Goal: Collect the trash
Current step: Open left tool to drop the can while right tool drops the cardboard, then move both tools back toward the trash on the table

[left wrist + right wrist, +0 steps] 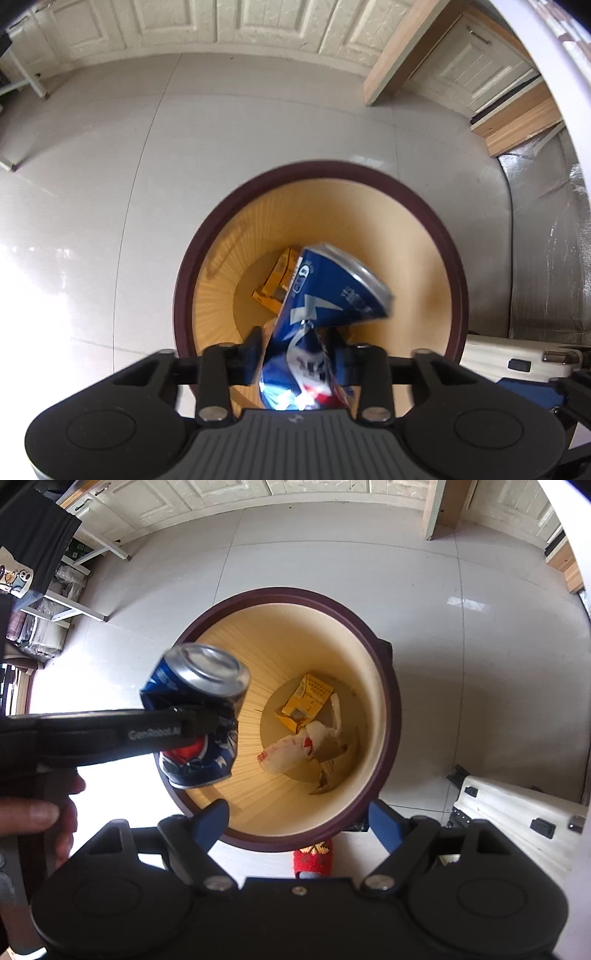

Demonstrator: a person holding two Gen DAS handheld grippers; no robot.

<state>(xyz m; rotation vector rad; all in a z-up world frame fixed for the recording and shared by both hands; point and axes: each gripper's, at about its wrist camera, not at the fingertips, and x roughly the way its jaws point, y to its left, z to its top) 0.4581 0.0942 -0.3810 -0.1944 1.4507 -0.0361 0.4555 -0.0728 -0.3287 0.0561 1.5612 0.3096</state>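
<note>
A pale tiled floor (461,686) with white cabinets behind holds a round waste bin (391,716), dark-rimmed and yellow inside. At its bottom already lie a yellow carton (308,701) and a crumpled white wrapper (291,751). The left gripper (295,352) hangs over the bin with a crushed blue soda can (325,291) between its jaws; whether they still pinch it, I cannot tell. The right gripper (297,818) stands wide and empty. Judging by this, collection is well along: the can only needs to drop.

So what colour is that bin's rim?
The bin's rim is dark maroon, around a pale yellow inside; the right wrist view shows it best.
</note>
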